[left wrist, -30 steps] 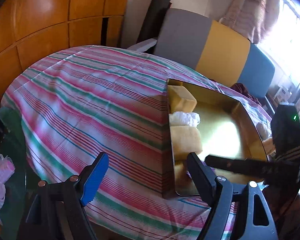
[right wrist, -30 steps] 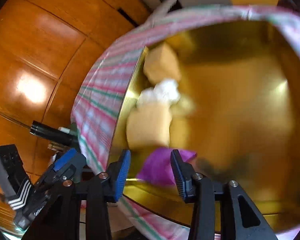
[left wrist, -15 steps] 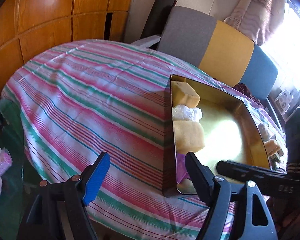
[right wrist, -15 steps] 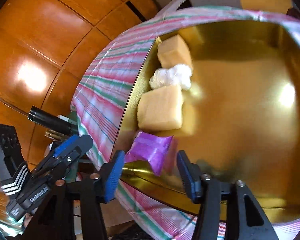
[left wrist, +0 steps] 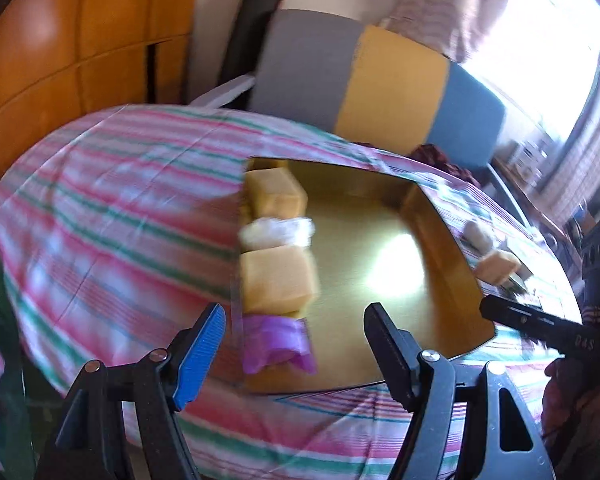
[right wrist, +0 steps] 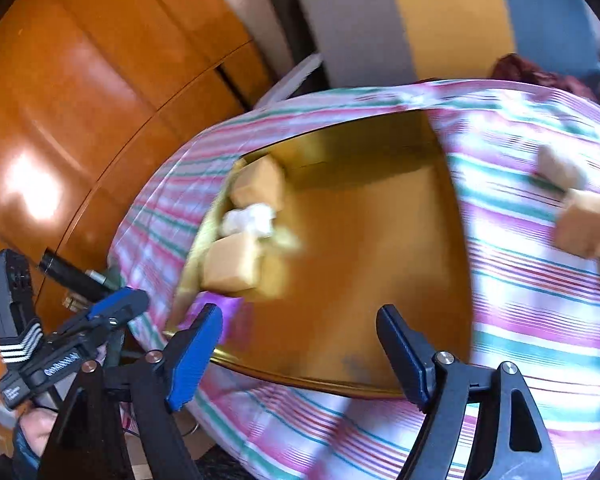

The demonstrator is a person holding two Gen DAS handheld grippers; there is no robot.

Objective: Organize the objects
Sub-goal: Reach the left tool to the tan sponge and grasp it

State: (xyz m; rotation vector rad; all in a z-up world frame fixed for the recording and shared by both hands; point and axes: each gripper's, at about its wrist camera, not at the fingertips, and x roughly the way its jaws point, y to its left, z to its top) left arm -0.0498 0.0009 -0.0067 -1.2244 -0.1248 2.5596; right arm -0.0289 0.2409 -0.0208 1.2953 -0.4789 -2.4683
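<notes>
right claw [right wrist: 296,344]: released, jaws just widened, nothing between | left claw [left wrist: 296,344]: released, jaws just narrowed, empty | purple packet [left wrist: 278,342]: in gold tray [left wrist: 440,236], left wall, by sponge block [left wrist: 278,278] | tabletop [left wrist: 112,216]: striped cloth

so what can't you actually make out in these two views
- Purple packet, right wrist view: mostly behind the right gripper's blue finger; motion blur smears the rest.
- White bundle in the gold tray: blurred in both views, material unclear.
- Two tan items on the striped cloth outside the tray: blurred, near the frame edge, identity unclear.
</notes>
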